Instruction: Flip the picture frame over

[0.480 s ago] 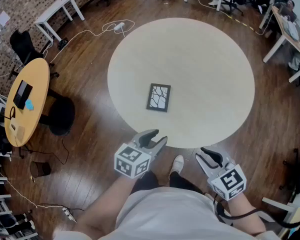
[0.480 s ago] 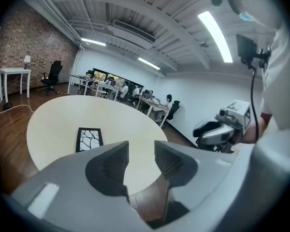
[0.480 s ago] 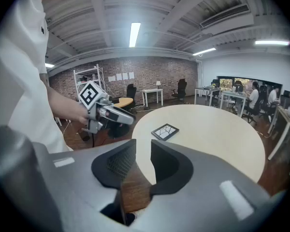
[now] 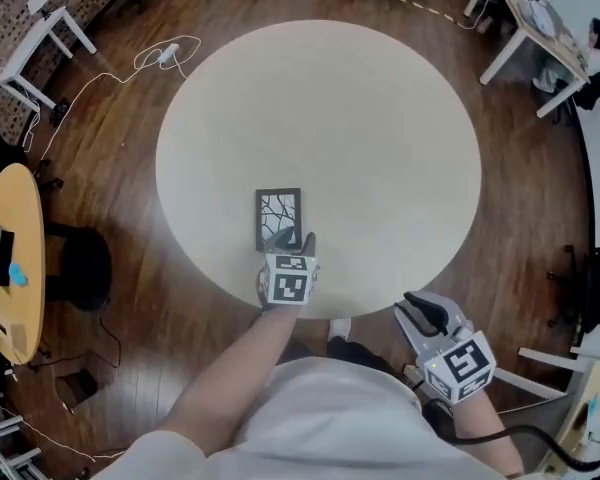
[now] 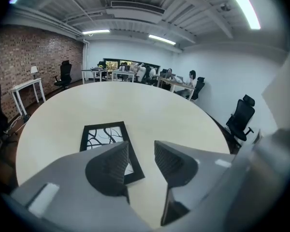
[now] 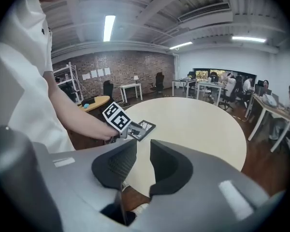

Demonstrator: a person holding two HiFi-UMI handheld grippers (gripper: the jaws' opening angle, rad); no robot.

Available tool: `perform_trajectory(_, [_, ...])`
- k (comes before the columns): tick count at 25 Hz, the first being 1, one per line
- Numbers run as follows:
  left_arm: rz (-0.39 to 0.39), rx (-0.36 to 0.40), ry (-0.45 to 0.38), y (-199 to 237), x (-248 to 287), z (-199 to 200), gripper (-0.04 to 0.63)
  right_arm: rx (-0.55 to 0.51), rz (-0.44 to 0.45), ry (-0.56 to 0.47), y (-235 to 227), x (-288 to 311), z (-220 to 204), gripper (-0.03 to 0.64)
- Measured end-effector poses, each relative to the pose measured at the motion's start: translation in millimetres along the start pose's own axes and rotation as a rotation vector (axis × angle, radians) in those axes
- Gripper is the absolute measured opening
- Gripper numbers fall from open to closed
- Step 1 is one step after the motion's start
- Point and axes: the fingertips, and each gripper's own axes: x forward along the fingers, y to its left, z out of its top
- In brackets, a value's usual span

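Low in the head view, the person wears a white short-sleeved shirt [image 4: 320, 418], dark trousers [image 4: 358, 354] and a white shoe [image 4: 337, 328]; the left gripper [image 4: 292, 240] and right gripper [image 4: 412, 308] are grey, each with a white cube [image 4: 462, 365] of black square markers, and a black cable [image 4: 540, 438] shows at lower right.

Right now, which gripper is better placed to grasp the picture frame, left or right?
Left. The left gripper is over the table, its open jaws at the near edge of the picture frame. The right gripper hangs beyond the table's edge, far from the frame.
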Motion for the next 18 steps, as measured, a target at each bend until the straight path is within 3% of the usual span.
perform_trajectory(7, [0.094,0.003,0.095,1.4,27.7,-14.7,0.158,0.068,-0.023,0.039,-3.7,-12.3,-6.4,0.091])
perform_trajectory(14, [0.215,-0.002,0.098,4.1,22.2,-16.1,0.101,0.090,0.012,0.073,-21.0,-15.0,-15.0,0.089])
perform_trajectory(18, [0.240,0.003,0.108,4.3,23.3,-16.0,0.087,0.072,0.037,0.075,-28.9,-10.5,-14.4,0.089])
